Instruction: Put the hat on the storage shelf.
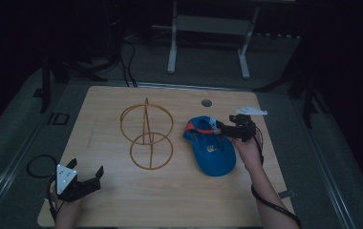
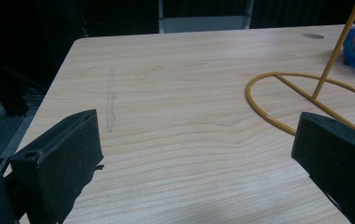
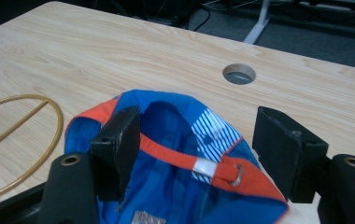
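A blue cap [image 1: 213,152] with orange trim lies upside down on the wooden table [image 1: 122,200], right of centre. My right gripper [image 1: 220,128] reaches its back edge from the right. In the right gripper view the jaws [image 3: 196,126] stand apart around the cap's [image 3: 166,112] rear opening. The orange strap [image 3: 166,151] and its metal buckle [image 3: 234,173] lie between them; the left jaw is at the cap's rim and the right jaw is clear of the fabric. A yellow wire stand [image 1: 146,136] sits mid-table. My left gripper [image 1: 86,167] rests open near the front left corner, nothing between its jaws [image 2: 196,135].
A round cable hole [image 1: 207,102] lies in the table behind the cap. The wire stand's base ring [image 2: 278,121] is just ahead and right of the left gripper. A white frame's legs [image 1: 172,47] stand on the floor beyond the table. A black cable [image 1: 36,167] loops off the left edge.
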Demonstrator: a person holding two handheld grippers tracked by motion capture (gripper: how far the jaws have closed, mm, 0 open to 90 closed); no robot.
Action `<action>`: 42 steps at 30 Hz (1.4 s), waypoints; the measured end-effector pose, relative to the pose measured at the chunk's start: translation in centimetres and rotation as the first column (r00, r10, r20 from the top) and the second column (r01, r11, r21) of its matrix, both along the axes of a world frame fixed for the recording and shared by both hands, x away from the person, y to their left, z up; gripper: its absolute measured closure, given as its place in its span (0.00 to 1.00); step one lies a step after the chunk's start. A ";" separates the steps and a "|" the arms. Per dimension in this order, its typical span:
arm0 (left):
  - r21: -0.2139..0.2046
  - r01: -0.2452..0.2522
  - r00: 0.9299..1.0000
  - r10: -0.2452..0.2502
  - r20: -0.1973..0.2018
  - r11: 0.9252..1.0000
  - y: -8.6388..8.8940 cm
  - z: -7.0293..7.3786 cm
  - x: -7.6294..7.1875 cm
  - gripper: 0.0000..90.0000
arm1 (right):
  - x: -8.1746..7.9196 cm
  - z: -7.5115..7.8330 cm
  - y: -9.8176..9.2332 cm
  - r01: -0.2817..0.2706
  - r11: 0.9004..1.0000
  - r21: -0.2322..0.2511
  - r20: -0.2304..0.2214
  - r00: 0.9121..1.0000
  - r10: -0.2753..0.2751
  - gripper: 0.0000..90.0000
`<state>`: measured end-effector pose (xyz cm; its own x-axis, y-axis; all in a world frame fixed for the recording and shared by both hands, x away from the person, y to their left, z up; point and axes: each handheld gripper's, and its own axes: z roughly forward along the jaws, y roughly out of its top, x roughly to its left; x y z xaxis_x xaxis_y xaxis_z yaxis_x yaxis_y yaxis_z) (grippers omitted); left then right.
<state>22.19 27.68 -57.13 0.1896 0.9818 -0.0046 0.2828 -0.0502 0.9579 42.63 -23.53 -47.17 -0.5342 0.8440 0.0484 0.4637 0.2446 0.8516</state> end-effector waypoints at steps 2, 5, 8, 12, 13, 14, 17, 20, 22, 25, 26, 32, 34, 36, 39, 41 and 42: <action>-0.003 -0.001 1.000 0.001 0.001 1.000 0.0 0.0 0.0 0.02 | 0.7 -0.2 0.4 -0.003 1.000 -0.017 -0.012 1.000 0.003 0.35; -0.004 0.001 1.000 -0.001 0.000 1.000 0.0 0.0 0.0 0.02 | 1.7 -0.5 0.7 -0.007 1.000 -0.023 -0.024 1.000 0.006 0.34; -0.004 0.003 1.000 -0.003 0.000 1.000 0.0 0.0 0.0 0.02 | 2.6 -0.9 1.0 -0.002 0.999 -0.032 -0.043 0.999 0.001 0.33; -0.003 0.006 1.000 -0.006 0.000 1.000 0.0 0.0 0.0 0.02 | 3.8 -1.8 1.2 0.006 0.999 -0.045 -0.081 0.997 -0.010 0.33; -0.002 0.007 1.000 -0.007 -0.001 1.000 0.0 0.0 0.0 0.02 | 4.1 -2.1 1.2 0.013 0.999 -0.049 -0.086 0.996 -0.017 0.33; -0.002 0.007 1.000 -0.007 -0.001 1.000 0.0 0.0 0.0 0.02 | 4.4 -2.3 1.2 0.016 0.999 -0.044 -0.093 0.995 -0.020 0.33; -0.006 0.010 1.000 -0.010 -0.001 1.000 0.0 0.0 0.0 0.02 | 5.0 -3.0 1.3 0.028 0.998 -0.058 -0.108 0.994 -0.034 0.33; -0.005 0.011 1.000 -0.011 -0.002 1.000 0.0 0.0 0.0 0.02 | 5.6 -3.6 1.4 0.026 0.999 -0.047 -0.133 0.991 -0.032 0.33; -0.006 0.013 1.000 -0.013 -0.002 1.000 0.0 0.0 0.0 0.02 | 5.9 -3.9 1.6 0.035 0.997 -0.074 -0.133 0.990 -0.045 0.33; -0.010 0.014 1.000 -0.014 -0.001 1.000 0.0 0.0 -0.1 0.02 | 6.5 -4.4 1.8 0.055 0.994 -0.093 -0.146 0.987 -0.068 0.36; -0.012 0.013 1.000 -0.013 0.000 1.000 0.0 0.0 -0.1 0.02 | 6.6 -4.5 1.8 0.059 0.994 -0.091 -0.149 0.986 -0.072 0.36; -0.015 0.014 1.000 -0.014 0.001 1.000 0.1 0.1 -0.1 0.02 | 7.6 -5.5 2.4 0.069 0.989 -0.128 -0.192 0.977 -0.093 0.38; -0.016 0.015 1.000 -0.015 0.001 1.000 0.1 0.0 -0.1 0.02 | 7.8 -6.0 2.6 0.060 0.988 -0.141 -0.212 0.973 -0.089 0.38; -0.015 0.016 1.000 -0.016 0.001 1.000 0.1 0.0 -0.1 0.02 | 8.1 -6.4 2.7 0.047 0.985 -0.165 -0.237 0.968 -0.086 0.38; -0.016 0.018 1.000 -0.018 0.001 1.000 0.0 0.0 -0.1 0.02 | 8.2 -7.0 2.9 0.035 0.979 -0.200 -0.253 0.964 -0.086 0.38; -0.016 0.017 1.000 -0.017 0.001 1.000 0.0 0.0 -0.1 0.02 | 8.2 -7.2 2.9 0.031 0.979 -0.201 -0.258 0.962 -0.083 0.38; -0.017 0.017 1.000 -0.017 0.001 1.000 0.0 0.0 -0.1 0.02 | 8.3 -7.5 2.9 0.020 0.977 -0.211 -0.274 0.958 -0.079 0.38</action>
<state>22.13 27.72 -57.09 0.2059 0.9784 -0.0208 0.2813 -0.0388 0.9588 50.91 -20.67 -54.66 -0.4810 0.8766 0.0134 0.6917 0.3700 0.6202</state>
